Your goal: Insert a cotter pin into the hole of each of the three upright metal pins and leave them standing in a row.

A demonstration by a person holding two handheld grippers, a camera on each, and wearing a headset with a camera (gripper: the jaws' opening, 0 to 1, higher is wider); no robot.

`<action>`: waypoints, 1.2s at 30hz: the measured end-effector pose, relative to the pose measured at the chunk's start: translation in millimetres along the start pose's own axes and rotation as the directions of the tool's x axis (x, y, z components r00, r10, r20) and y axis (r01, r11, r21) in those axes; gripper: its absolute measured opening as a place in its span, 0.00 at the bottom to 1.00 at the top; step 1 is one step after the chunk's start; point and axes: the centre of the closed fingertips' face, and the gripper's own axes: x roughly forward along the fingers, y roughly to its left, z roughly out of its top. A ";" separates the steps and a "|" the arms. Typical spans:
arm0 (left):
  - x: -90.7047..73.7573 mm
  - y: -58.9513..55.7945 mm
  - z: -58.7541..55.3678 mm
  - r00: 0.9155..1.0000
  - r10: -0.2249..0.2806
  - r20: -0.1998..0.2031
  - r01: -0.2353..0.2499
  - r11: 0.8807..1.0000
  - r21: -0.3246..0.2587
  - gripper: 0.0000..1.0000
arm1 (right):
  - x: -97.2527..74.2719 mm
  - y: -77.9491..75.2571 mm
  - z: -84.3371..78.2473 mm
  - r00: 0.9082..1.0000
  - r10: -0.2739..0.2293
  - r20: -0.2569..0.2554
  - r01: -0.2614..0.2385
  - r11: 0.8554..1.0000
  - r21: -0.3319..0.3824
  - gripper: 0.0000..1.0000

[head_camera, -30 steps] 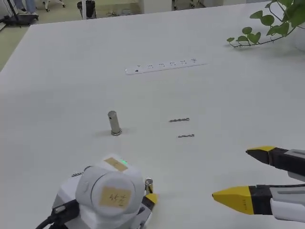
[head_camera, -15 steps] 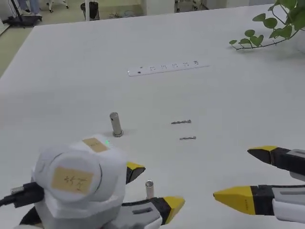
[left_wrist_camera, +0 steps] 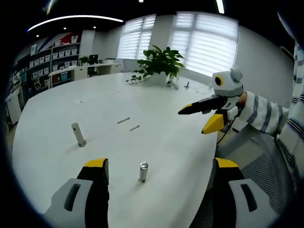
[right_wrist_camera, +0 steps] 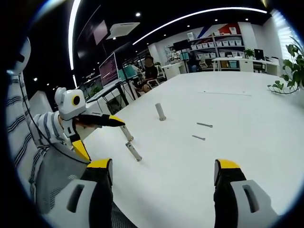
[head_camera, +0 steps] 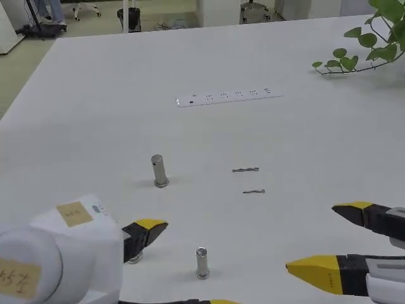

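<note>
Left gripper (left_wrist_camera: 160,166) is gaping wide, gripping nothing, with one upright metal pin (left_wrist_camera: 143,172) standing between its jaws, untouched. Right gripper (right_wrist_camera: 164,164) is hanging open too. Two cotter pins (head_camera: 245,170) are lying farther out on open table (head_camera: 95,126).

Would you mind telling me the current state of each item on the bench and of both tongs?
Left tongs: open, empty.
Right tongs: open, empty.
Far metal pin: upright, untouched.
Near metal pin: upright, between the left tongs, ungripped.
Third metal pin: upright.
Farther cotter pin: lying loose.
Nearer cotter pin: lying loose.
Power strip: nothing plugged in.
</note>
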 end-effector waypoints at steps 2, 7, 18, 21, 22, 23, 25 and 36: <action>-1.6 4.2 -1.6 1.000 0.018 0.003 -0.018 1.000 -0.018 0.92 | 0.4 -0.6 2.0 1.000 0.000 -0.004 0.000 1.000 -0.009 0.87; -7.4 5.4 -5.3 1.000 0.016 -0.007 -0.016 1.000 -0.018 0.99 | 1.5 -4.9 8.4 1.000 0.004 -0.008 -0.004 1.000 -0.020 0.86; -17.3 14.3 4.2 0.997 0.047 0.055 -0.042 0.995 -0.094 0.99 | 9.5 -21.3 29.4 0.999 0.011 -0.040 -0.015 0.996 -0.089 0.80; -20.5 19.1 2.5 0.996 0.073 0.047 -0.069 0.993 -0.092 0.99 | 13.9 -25.6 35.2 0.998 0.016 -0.066 -0.025 0.991 -0.135 0.78; -22.1 21.5 1.3 0.995 0.084 0.045 -0.079 0.992 -0.103 0.99 | 16.4 -26.6 37.0 0.996 0.023 -0.082 -0.036 0.987 -0.158 0.77; -23.6 23.8 0.0 0.995 0.093 0.046 -0.087 0.988 -0.124 0.99 | 18.6 -26.7 37.3 0.994 0.034 -0.105 -0.053 0.983 -0.178 0.74; -25.4 25.1 -1.3 0.994 0.101 0.046 -0.095 0.988 -0.125 0.99 | 22.8 -28.1 37.2 0.990 0.041 -0.136 -0.066 0.981 -0.184 0.66; -34.9 24.1 -8.7 0.991 0.124 0.050 -0.115 0.981 -0.157 0.97 | 55.7 -43.4 34.1 0.951 0.024 -0.309 -0.147 0.913 -0.381 0.64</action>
